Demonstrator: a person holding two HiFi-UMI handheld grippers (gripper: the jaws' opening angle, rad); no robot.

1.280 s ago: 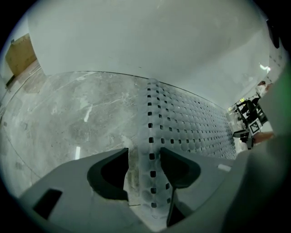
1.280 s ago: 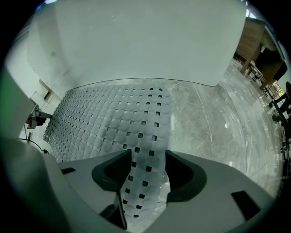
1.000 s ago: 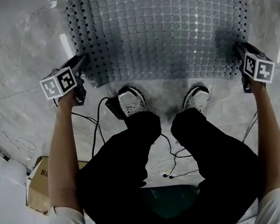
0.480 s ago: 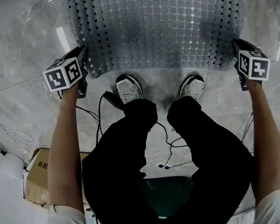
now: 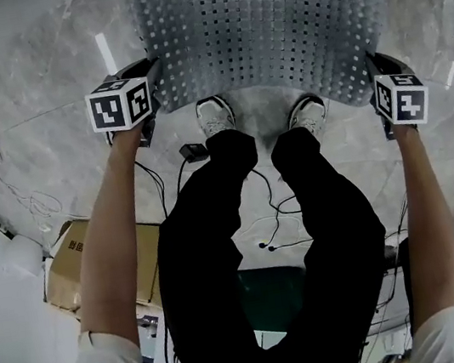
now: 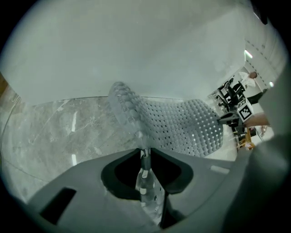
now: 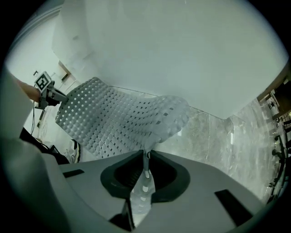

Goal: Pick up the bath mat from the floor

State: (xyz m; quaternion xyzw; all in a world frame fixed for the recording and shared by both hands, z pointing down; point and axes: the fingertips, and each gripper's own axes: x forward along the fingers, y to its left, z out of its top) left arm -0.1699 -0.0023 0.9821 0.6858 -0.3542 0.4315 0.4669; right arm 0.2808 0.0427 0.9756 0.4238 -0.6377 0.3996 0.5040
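Observation:
The bath mat (image 5: 261, 24) is a translucent grey sheet full of small square holes, and it sags between my two grippers above the marble floor. My left gripper (image 5: 149, 75) pinches the mat's near left corner. In the left gripper view the jaws are closing, with the mat's edge (image 6: 144, 182) pressed between them at the left gripper (image 6: 144, 152). My right gripper (image 5: 368, 66) holds the near right corner. In the right gripper view the mat (image 7: 118, 123) curves away, and the right gripper (image 7: 146, 157) is closing on its edge.
The person's two white shoes (image 5: 215, 118) (image 5: 309, 115) stand just behind the mat's near edge. Black cables (image 5: 275, 211) and a small black box (image 5: 194, 151) lie on the floor by the feet. A cardboard box (image 5: 77, 262) sits at the left, and a white wall (image 6: 136, 45) stands beyond the mat.
Both grippers have closed on the mat's near corners and risen. The near edge has come up off the floor, and the person's legs have straightened.

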